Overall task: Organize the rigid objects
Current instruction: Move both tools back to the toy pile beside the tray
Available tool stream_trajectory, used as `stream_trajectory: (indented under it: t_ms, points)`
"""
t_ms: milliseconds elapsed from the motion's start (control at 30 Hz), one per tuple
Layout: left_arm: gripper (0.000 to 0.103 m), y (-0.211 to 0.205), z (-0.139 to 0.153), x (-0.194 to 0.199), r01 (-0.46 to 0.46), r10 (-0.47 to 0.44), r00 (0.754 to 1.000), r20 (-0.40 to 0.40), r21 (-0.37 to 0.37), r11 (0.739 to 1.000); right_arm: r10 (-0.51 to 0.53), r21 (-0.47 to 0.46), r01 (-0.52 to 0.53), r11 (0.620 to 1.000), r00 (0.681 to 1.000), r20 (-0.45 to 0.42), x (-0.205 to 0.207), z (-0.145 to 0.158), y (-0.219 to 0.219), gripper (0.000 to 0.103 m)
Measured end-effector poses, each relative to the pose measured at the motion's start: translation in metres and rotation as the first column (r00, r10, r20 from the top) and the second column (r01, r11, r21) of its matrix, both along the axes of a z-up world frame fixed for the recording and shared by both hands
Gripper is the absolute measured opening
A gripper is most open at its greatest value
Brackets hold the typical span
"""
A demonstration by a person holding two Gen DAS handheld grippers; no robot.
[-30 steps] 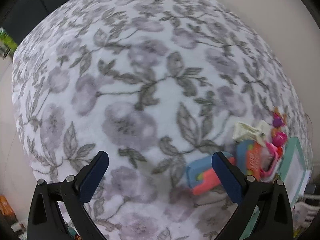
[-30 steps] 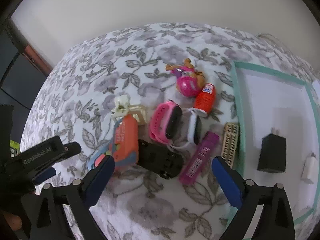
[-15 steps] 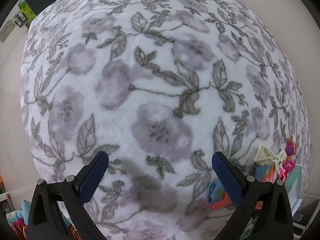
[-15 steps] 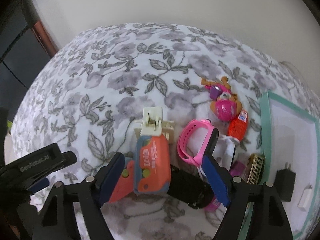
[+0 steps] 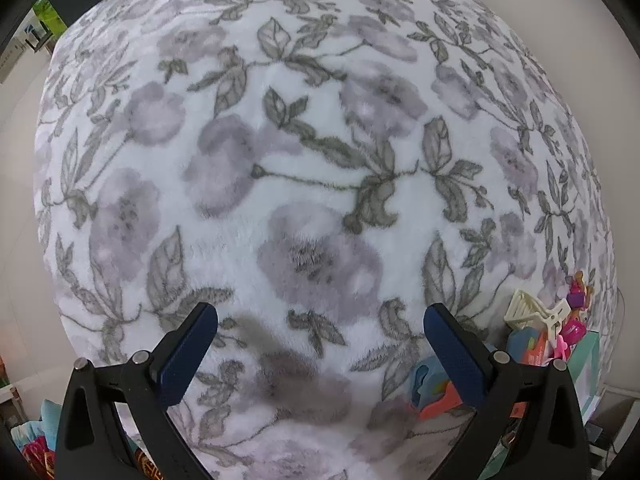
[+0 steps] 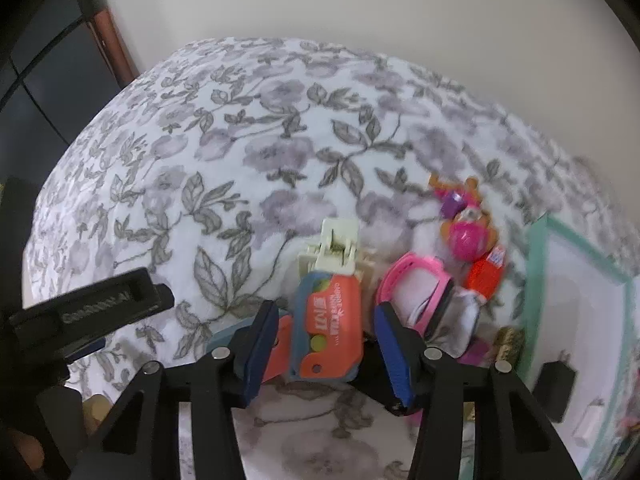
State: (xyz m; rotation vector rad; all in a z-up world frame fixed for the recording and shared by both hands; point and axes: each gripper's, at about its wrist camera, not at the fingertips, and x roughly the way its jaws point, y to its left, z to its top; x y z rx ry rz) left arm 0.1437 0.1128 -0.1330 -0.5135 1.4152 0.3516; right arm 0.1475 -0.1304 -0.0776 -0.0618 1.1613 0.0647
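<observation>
A pile of small rigid objects lies on the floral blanket (image 6: 248, 168). My right gripper (image 6: 326, 354) has its blue fingers (image 6: 260, 344) narrowed around an orange and blue case (image 6: 328, 328); whether the pads touch it I cannot tell. Behind it lie a cream clip (image 6: 336, 248), a pink watch (image 6: 412, 288), a pink toy figure (image 6: 464, 232) and an orange tube (image 6: 486, 276). My left gripper (image 5: 320, 350) is open and empty over bare blanket (image 5: 300, 160); the pile (image 5: 532, 344) sits at its lower right.
A teal-rimmed white tray (image 6: 538, 280) at the right holds a black charger (image 6: 556, 384) and a white plug (image 6: 588, 424). A purple bar (image 6: 474, 354) and a beige grid piece (image 6: 508, 342) lie by the tray edge. The left gripper's body (image 6: 80, 312) shows at left.
My right gripper moved forward and down to the orange case and narrowed its jaws around it. My left gripper swung left, away from the pile, and stayed open.
</observation>
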Motion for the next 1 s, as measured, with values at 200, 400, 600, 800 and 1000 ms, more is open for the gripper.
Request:
stream_trajectory:
  t_ms: [200, 400, 600, 800, 1000]
  points:
    - [0.103, 0.002, 0.000, 0.000, 0.009, -0.009, 1.000, 0.006, -0.003, 1.000, 0.021, -0.006, -0.021, 1.000, 1.000, -0.002, -0.001, 0.003, 0.006, 0.054]
    - [0.103, -0.003, -0.003, 0.003, 0.017, -0.017, 1.000, -0.002, -0.004, 1.000, 0.011, -0.010, -0.011, 1.000, 0.998, -0.058, 0.002, -0.021, 0.006, 0.053]
    - [0.103, -0.014, -0.008, 0.006, 0.069, -0.069, 0.998, -0.016, 0.001, 0.998, 0.010, -0.044, -0.012, 0.999, 0.998, -0.060, 0.002, -0.031, 0.009, 0.045]
    - [0.103, -0.027, -0.004, 0.010, 0.114, -0.114, 0.993, -0.008, 0.020, 0.993, 0.003, -0.030, -0.005, 1.000, 0.998, -0.063, 0.001, -0.031, 0.005, 0.044]
    - [0.103, -0.050, 0.004, 0.021, 0.203, -0.203, 0.979, 0.004, 0.037, 0.979, -0.037, 0.050, 0.042, 0.998, 0.996, -0.086, -0.004, -0.030, -0.020, 0.044]
